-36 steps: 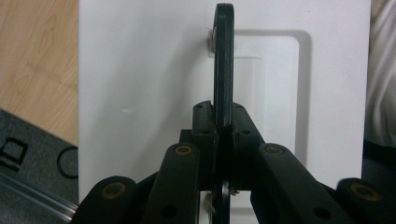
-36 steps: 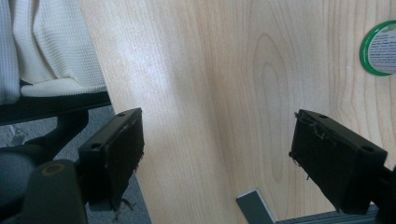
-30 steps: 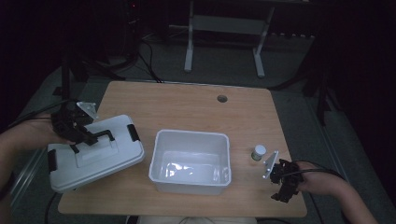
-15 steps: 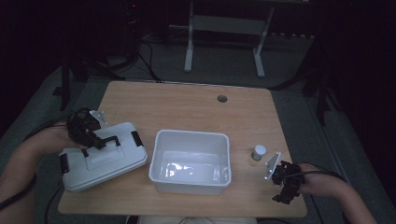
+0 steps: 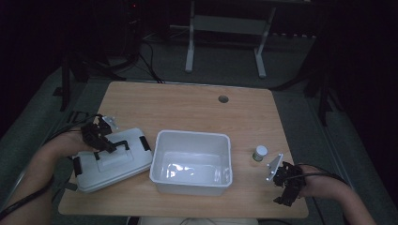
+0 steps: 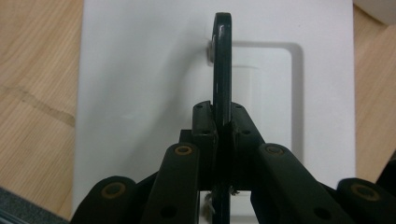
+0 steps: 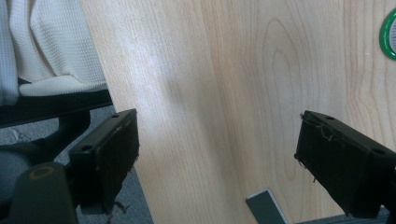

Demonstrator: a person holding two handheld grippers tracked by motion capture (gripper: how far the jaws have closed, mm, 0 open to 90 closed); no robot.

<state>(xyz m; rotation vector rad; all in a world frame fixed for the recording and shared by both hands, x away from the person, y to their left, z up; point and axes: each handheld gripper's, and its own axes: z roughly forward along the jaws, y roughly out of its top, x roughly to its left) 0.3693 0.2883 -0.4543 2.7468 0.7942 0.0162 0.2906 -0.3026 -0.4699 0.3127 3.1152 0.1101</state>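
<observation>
A white box lid (image 5: 117, 164) with a black handle (image 5: 115, 146) sits low at the table's left, beside the open white bin (image 5: 192, 135). My left gripper (image 5: 101, 139) is shut on that handle. In the left gripper view the jaws (image 6: 221, 123) pinch the thin handle (image 6: 222, 70) edge-on above the lid (image 6: 140, 93). I cannot tell whether the lid touches the table. My right gripper (image 5: 286, 185) hovers at the front right corner. Its jaws (image 7: 217, 154) have just been opening and stand open over bare wood with nothing between them.
A small white-capped jar (image 5: 259, 153) stands right of the bin, just beyond the right gripper. A green-rimmed round thing (image 7: 388, 32) peeks in at the right gripper view's top right. The wooden table (image 5: 187, 108) has a cable hole (image 5: 223, 99) at the back.
My left gripper has come down and slightly toward the bin, carrying the lid with it. The lid looks lower and smaller than before. The right hand has stayed in place.
</observation>
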